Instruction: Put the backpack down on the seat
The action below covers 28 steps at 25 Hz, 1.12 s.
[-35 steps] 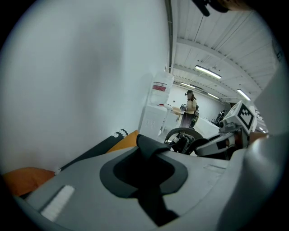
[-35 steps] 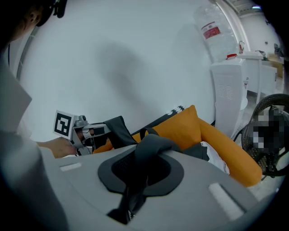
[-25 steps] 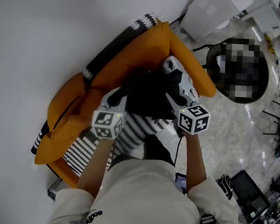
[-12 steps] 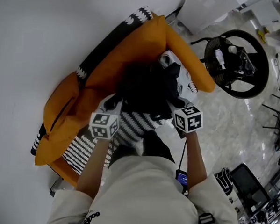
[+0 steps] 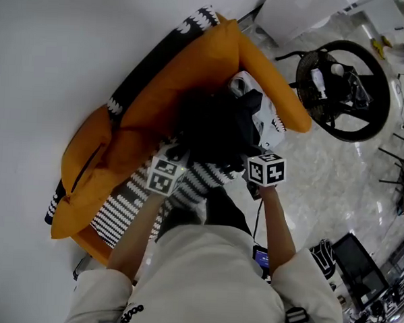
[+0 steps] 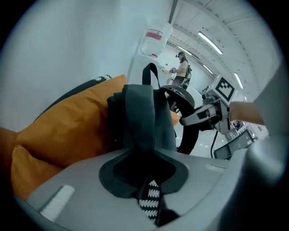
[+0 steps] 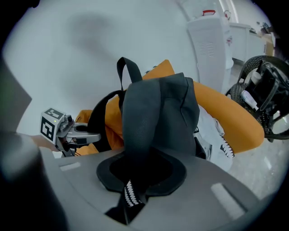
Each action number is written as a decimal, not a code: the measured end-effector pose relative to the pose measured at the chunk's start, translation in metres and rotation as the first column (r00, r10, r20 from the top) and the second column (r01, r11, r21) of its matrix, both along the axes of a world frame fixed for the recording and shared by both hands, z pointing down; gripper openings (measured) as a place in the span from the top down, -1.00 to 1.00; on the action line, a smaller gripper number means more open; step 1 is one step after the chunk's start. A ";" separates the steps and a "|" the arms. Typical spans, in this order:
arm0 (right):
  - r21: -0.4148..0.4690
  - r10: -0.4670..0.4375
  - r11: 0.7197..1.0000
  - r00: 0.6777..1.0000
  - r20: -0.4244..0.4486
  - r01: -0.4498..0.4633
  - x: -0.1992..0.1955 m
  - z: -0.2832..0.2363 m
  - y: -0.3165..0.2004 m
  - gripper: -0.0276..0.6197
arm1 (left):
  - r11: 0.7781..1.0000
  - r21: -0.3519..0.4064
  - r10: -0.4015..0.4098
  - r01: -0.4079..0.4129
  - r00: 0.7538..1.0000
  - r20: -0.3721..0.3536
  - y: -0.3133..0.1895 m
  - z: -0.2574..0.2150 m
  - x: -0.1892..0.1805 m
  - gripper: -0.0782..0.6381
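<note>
A black backpack [image 5: 214, 128] rests upright on the seat, against the orange back cushion [image 5: 158, 101], above the black-and-white patterned seat cover [image 5: 118, 214]. My left gripper [image 5: 179, 155] is at its near left side. In the left gripper view a dark shoulder strap [image 6: 140, 122] runs down between my left gripper's [image 6: 145, 166] jaws, which are closing on it. My right gripper [image 5: 248, 152] is at the pack's near right side. The other strap [image 7: 140, 122] lies between my right gripper's [image 7: 142, 170] jaws, which are opening.
A white cloth with a tooth pattern [image 5: 266, 124] lies on the seat's right end. A black steering wheel rig [image 5: 341, 80] stands on the floor to the right, and a white cabinet [image 5: 291, 13] behind it. A monitor [image 5: 355, 263] sits low right. A person [image 6: 183, 67] stands far off.
Both marker cubes have drawn a little closer together at the backpack's near side. The backpack stays on the seat against the orange cushion.
</note>
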State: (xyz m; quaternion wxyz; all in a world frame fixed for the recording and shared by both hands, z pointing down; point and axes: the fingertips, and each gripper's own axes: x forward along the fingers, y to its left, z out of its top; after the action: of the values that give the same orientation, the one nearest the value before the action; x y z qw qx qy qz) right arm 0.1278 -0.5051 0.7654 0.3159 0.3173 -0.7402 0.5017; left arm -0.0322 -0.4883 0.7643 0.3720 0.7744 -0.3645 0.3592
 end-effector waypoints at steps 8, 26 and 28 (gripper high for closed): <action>0.000 0.052 0.999 0.998 -0.045 -0.052 -0.004 0.037 -0.012 0.71 | 0.993 -0.109 0.048 -0.055 0.997 -0.065 -0.014 0.044 0.032 0.62; -0.040 0.096 0.994 0.995 -0.034 -0.097 -0.007 0.058 -0.014 0.29 | 0.988 -0.145 -0.072 0.055 0.991 -0.113 -0.022 0.069 0.075 0.28; -0.052 0.128 0.990 0.992 -0.016 -0.129 -0.006 0.057 -0.008 0.16 | 0.985 -0.154 -0.107 0.083 0.983 -0.149 -0.021 0.066 0.074 0.16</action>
State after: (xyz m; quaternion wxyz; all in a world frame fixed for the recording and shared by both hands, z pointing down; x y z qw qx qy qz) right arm 0.1213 -0.5127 0.8224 0.2960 0.3590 -0.7028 0.5382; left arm 0.0420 -0.5090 0.8301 0.4724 0.7523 -0.3433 0.3050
